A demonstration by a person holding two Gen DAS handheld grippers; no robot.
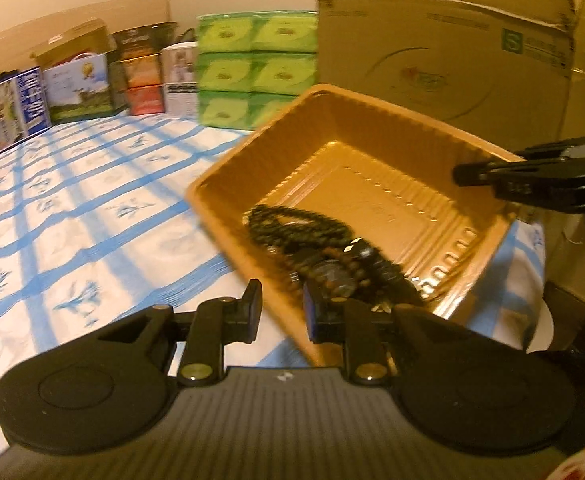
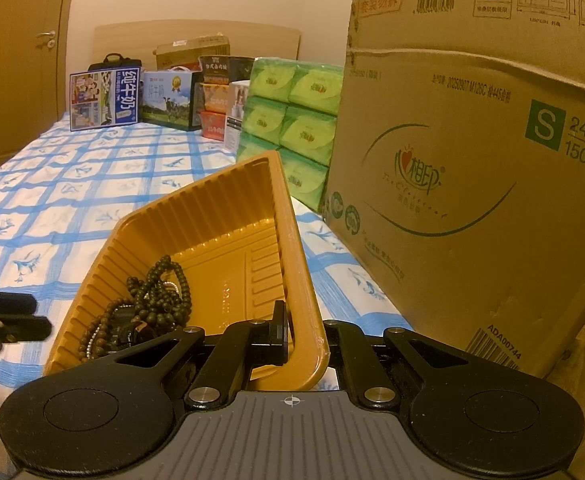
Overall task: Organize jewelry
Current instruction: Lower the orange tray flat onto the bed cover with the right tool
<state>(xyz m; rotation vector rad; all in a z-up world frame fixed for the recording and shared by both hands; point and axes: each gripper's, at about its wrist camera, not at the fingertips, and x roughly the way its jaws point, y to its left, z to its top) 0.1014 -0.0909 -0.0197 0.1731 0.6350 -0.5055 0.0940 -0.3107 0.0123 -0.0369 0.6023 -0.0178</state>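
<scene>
A gold plastic tray [image 1: 380, 128] is tilted above the blue-checked bed. Dark beaded bracelets and a watch [image 1: 324, 248] lie piled in its low corner; they also show in the right wrist view [image 2: 152, 304]. My right gripper [image 2: 304, 336] is shut on the tray's near rim [image 2: 296, 280], one finger inside and one outside. It shows in the left wrist view at the tray's far right edge [image 1: 532, 180]. My left gripper [image 1: 282, 312] is open, its jaws straddling the tray's near wall without touching the jewelry. It shows at the left edge of the right wrist view [image 2: 4, 320].
A large cardboard box [image 2: 472, 160] stands close on the right. Green tissue packs [image 2: 288, 120] and several cartons [image 2: 104, 100] line the bed's far end by the headboard. A door [image 2: 24, 60] is at left.
</scene>
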